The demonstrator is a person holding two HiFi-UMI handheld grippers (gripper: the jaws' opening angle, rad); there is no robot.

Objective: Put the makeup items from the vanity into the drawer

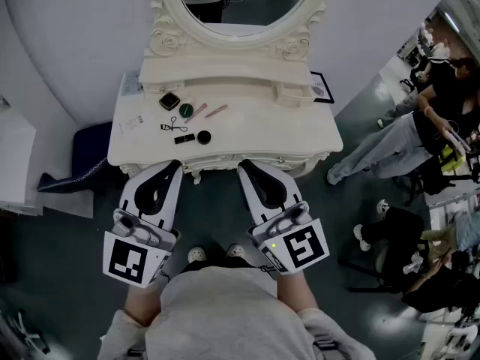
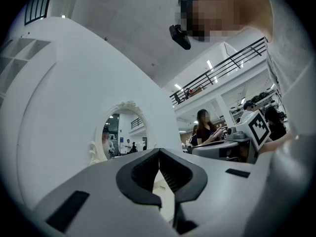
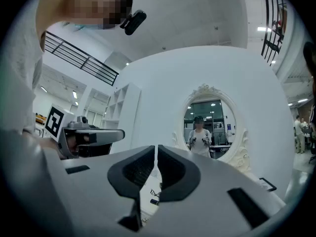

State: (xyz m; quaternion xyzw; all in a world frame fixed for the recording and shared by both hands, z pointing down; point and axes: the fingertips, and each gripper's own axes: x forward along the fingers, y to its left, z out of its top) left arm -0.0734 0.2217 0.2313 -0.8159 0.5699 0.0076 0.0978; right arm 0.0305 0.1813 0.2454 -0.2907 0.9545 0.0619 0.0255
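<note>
Makeup items [image 1: 187, 122] lie clustered left of centre on the worktop [image 1: 285, 137], straight ahead of our left gripper [image 1: 175, 165] at the front edge, farther from our right gripper [image 1: 243, 165]; both jaws are closed together, empty.

No legible text anywhere. Closest candidates: black-and-white square marker patterns on the left cube [image 1: 129, 261] and right cube [image 1: 301, 247], lower part of the head view. These are codes, not characters. Printed sheet [image 1: 132, 122] on the vanity top [image 1: 255, 126], left of centre, and framed card [image 1: 321, 88], upper right: print too small to read.
</note>
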